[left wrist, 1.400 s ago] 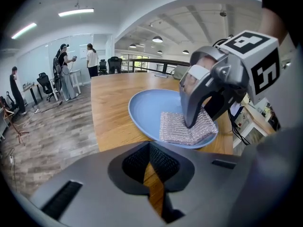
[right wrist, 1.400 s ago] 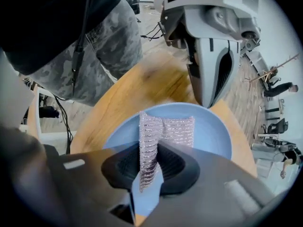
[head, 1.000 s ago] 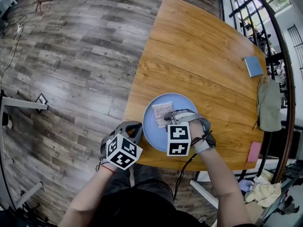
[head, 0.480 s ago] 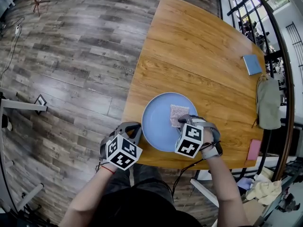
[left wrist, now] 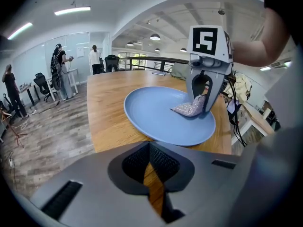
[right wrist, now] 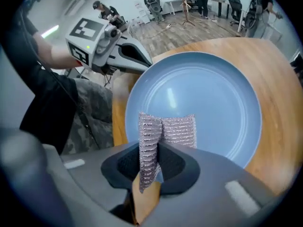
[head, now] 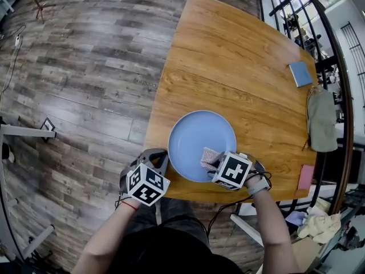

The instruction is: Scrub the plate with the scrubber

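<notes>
On the plate, right gripper fingers are clamping the scrubber. Left gripper fingers are sitting closed, empty.

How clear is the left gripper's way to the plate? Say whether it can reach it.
Probably yes. The left gripper sits just off the plate's near-left rim, with only bare table between. The right gripper and scrubber work the opposite side. The left jaws are shut, so gripping needs opening first.

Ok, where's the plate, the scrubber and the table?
plate [head: 194, 131]: head view, on its bare blue middle.
scrubber [right wrist: 180, 130]: right gripper view, on the flat silvery flap.
table [head: 239, 61]: head view, on the bare wooden top.
</notes>
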A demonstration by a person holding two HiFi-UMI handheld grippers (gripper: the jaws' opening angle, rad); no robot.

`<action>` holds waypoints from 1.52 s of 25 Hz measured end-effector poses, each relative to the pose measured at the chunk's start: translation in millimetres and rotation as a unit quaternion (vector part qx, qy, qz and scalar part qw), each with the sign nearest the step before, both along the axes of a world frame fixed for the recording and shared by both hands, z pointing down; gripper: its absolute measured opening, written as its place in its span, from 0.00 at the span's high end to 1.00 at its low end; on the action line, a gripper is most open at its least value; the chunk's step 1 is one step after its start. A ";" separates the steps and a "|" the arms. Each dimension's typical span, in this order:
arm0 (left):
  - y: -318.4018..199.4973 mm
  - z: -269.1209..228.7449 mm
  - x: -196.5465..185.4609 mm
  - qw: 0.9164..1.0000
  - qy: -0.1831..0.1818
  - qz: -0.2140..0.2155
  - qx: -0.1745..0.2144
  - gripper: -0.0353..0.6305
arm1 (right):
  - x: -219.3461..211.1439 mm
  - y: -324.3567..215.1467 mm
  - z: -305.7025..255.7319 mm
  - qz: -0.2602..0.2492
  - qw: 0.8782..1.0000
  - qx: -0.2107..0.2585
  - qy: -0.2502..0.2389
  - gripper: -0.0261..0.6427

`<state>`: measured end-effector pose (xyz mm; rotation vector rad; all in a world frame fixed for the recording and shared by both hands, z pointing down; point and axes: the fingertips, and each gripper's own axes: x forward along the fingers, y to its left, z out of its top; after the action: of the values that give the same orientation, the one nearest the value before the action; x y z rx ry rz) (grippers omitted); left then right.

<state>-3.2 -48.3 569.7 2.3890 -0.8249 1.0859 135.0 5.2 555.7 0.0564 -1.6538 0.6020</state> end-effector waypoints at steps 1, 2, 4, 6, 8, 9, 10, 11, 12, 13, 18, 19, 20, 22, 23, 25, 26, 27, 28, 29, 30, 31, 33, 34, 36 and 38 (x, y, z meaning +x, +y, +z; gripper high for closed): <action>0.3 0.3 0.1 1.000 -0.001 0.000 0.000 0.95 | -4.3 4.9 0.4 0.003 1.000 -0.018 -0.013 0.83; 0.5 0.6 0.1 1.000 -0.001 0.001 -0.001 0.95 | -8.3 9.3 1.1 0.004 0.999 -0.035 -0.023 0.83; 0.9 0.8 0.6 1.000 -0.003 0.002 -0.001 0.95 | -15.4 15.3 3.1 0.005 0.998 -0.059 -0.034 0.83; 0.9 0.7 1.0 1.000 -0.004 0.003 0.000 0.95 | -23.2 18.4 4.4 0.003 0.996 -0.077 -0.045 0.83; 0.8 0.3 1.2 1.000 -0.004 0.002 0.000 0.95 | -32.2 21.1 3.3 -0.001 0.993 -0.098 -0.058 0.83; 0.8 0.1 1.3 1.000 -0.004 0.002 0.000 0.95 | -37.0 22.4 2.3 -0.004 0.992 -0.109 -0.065 0.83; 0.8 0.1 1.4 1.000 -0.004 0.001 0.000 0.95 | -41.8 23.5 1.6 -0.007 0.990 -0.119 -0.071 0.83; 0.8 0.1 1.4 1.000 -0.003 0.001 0.000 0.95 | -46.3 24.4 1.3 -0.011 0.989 -0.127 -0.076 0.83; 1.0 0.3 1.5 1.000 -0.003 0.002 -0.001 0.95 | -50.8 24.9 1.4 -0.014 0.988 -0.134 -0.080 0.83; 1.0 0.4 1.5 1.000 -0.002 0.003 -0.001 0.95 | -55.3 24.8 1.7 -0.016 0.986 -0.140 -0.085 0.83; 0.8 -0.9 2.2 1.000 -0.002 0.012 0.002 0.95 | -78.0 15.3 1.1 -0.012 0.981 -0.160 -0.110 0.83; 0.9 -1.0 2.4 1.000 -0.002 0.014 0.002 0.95 | -81.5 11.8 1.1 -0.012 0.981 -0.159 -0.111 0.83; 1.1 -1.0 2.7 1.000 -0.002 0.016 0.002 0.95 | -84.6 7.6 1.2 -0.013 0.981 -0.155 -0.112 0.83; 0.9 -1.5 3.4 1.000 -0.006 0.025 0.005 0.95 | -90.3 -3.3 1.6 -0.012 0.984 -0.139 -0.114 0.83; 0.5 -2.0 3.9 0.999 -0.009 0.031 0.008 0.95 | -92.9 -9.7 2.0 -0.007 0.985 -0.130 -0.116 0.83; -0.5 -2.9 4.8 0.999 -0.016 0.040 0.015 0.95 | -97.3 -23.1 2.7 0.008 0.986 -0.112 -0.120 0.83; -1.0 -3.2 5.0 0.999 -0.017 0.043 0.016 0.95 | -99.0 -29.6 3.0 0.017 0.987 -0.104 -0.122 0.83; -1.5 -3.5 5.0 0.999 -0.016 0.044 0.017 0.95 | -100.5 -35.8 3.1 0.026 0.987 -0.096 -0.126 0.83; -1.9 -3.8 4.8 0.999 -0.014 0.044 0.016 0.95 | -102.0 -41.7 3.0 0.035 0.987 -0.089 -0.131 0.83; -2.1 -3.9 4.6 0.999 -0.012 0.043 0.015 0.95 | -102.9 -47.4 2.7 0.044 0.986 -0.082 -0.136 0.83; -2.1 -3.9 4.4 0.999 -0.010 0.043 0.014 0.95 | -102.5 -53.6 2.3 0.053 0.986 -0.073 -0.140 0.83; -1.9 -3.8 4.4 0.999 -0.009 0.043 0.013 0.95 | -100.7 -60.5 1.8 0.062 0.986 -0.062 -0.141 0.83; -1.4 -3.7 4.4 0.999 -0.008 0.042 0.012 0.95 | -94.0 -76.1 1.3 0.080 0.986 -0.034 -0.139 0.83; -1.1 -3.6 4.4 0.999 -0.007 0.042 0.011 0.95 | -89.3 -83.6 1.5 0.090 0.986 -0.022 -0.135 0.83; -1.0 -3.4 4.5 0.999 -0.007 0.042 0.010 0.95 | -77.8 -95.7 2.7 0.106 0.986 -0.002 -0.126 0.83; -1.5 -3.2 4.6 0.999 -0.007 0.041 0.010 0.95 | -65.9 -102.8 3.7 0.120 0.985 0.007 -0.120 0.83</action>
<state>1.4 -49.8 566.5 2.4535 -0.7504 1.1335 69.1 -97.7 559.5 0.2037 -1.9004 0.8054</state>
